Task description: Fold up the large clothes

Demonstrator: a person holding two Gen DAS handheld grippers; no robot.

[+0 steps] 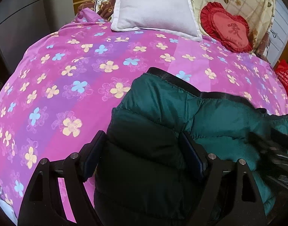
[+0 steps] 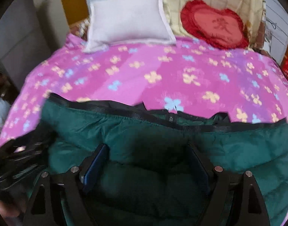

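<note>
A dark green puffer jacket with a black zipper edge lies bunched on the pink flowered bedspread. My left gripper stands wide with a thick fold of the jacket filling the gap between its fingers. The right gripper shows blurred at the right edge of the left wrist view. In the right wrist view the jacket spreads across the bedspread, and my right gripper also holds a thick fold of it between its fingers. The left gripper shows blurred at the left edge of the right wrist view.
A white pillow and a red heart-shaped cushion lie at the head of the bed against a floral cover. A grey cabinet stands to the left. A red bag is at the right edge.
</note>
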